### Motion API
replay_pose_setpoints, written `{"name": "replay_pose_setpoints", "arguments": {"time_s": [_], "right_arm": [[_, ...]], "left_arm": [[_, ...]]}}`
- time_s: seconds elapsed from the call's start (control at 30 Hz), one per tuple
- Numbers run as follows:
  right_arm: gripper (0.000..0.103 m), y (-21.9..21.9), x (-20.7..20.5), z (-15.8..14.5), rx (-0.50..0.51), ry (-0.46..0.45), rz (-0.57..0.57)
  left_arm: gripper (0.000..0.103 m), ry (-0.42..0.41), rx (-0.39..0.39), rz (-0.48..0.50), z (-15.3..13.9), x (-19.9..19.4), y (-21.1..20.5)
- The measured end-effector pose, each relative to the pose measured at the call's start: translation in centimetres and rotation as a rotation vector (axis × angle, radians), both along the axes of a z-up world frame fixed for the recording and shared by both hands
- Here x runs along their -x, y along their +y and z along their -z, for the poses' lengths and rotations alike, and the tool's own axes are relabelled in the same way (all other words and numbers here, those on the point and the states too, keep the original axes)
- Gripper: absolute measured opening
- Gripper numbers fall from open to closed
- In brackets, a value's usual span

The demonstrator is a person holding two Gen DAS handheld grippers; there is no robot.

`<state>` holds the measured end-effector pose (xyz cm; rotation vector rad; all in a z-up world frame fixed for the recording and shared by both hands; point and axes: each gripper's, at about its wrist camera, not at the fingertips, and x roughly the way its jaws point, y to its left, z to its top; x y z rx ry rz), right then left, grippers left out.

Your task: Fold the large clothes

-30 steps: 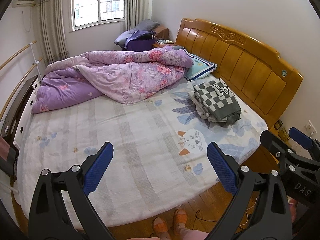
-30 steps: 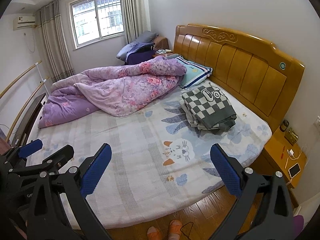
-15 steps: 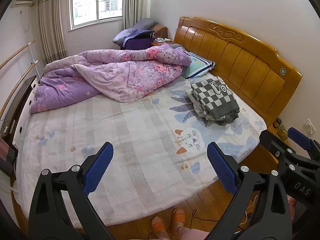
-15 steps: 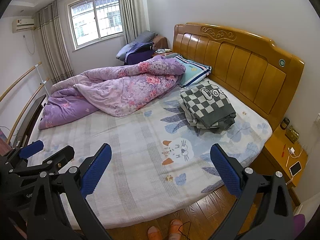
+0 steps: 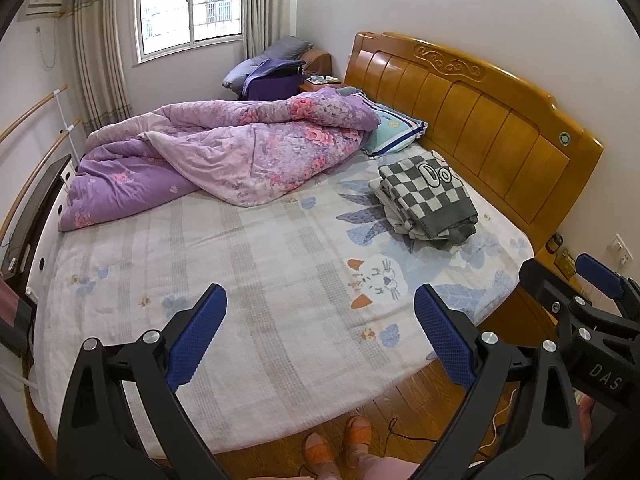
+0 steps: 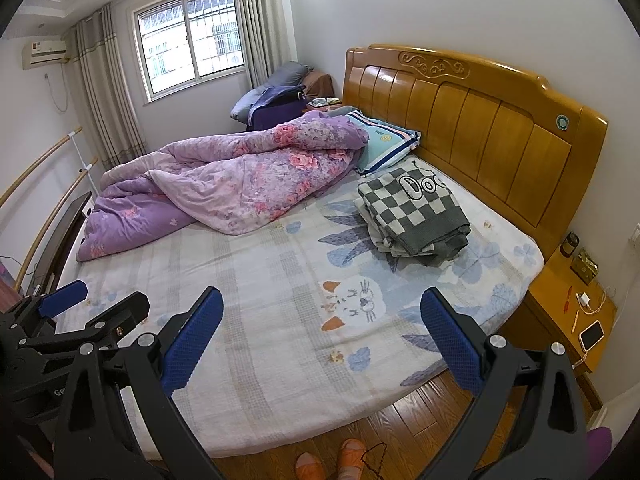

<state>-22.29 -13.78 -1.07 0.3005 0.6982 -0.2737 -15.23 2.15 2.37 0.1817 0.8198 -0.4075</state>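
The left gripper (image 5: 320, 334) is hovering above the near edge of the bed (image 5: 248, 280), its blue-padded fingers (image 5: 196, 334) standing wide apart and gripping nothing. The right gripper (image 6: 322, 338) is hanging just beside it, fingers (image 6: 450, 346) likewise spread wide and touching nothing. The folded checkered clothes (image 6: 414, 210) are lying well beyond both sets of fingertips, stacked on the sheet near the wooden headboard (image 6: 480, 128). A rumpled purple floral quilt (image 5: 224, 160) is sprawling across the far side, beside a striped pillow (image 6: 386, 144).
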Motion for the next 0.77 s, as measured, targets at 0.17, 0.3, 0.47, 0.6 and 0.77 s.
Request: {"name": "replay_pose_setpoints", "arguments": {"time_s": [0.17,0.3,0.47,0.6,0.77], "right_arm": [[0.095,0.1,-0.1,0.1,-0.001,-0.001,0.004],[0.095,0.2,-0.3,0.1,0.001,0.0,0.006],[0.095,0.1,-0.6,0.2,0.0,0.004,0.006],[0.095,0.1,-0.8,0.2,0.003,0.009,0.009],[0.095,0.0,-1.4,0.4,-0.001,0.019,0.009]], "left_arm": [[0.095,-0.001,0.0,0.005,0.0,-0.4,0.1],[0.095,0.002,0.0,0.01,0.0,-0.6,0.3],[0.095,0.014,-0.002,0.014,0.1,-0.8,0.2],[0.095,0.027,-0.009,0.02,0.2,-1.3,0.1],[0.095,0.037,-0.009,0.026,0.4,-1.9,-0.1]]}}
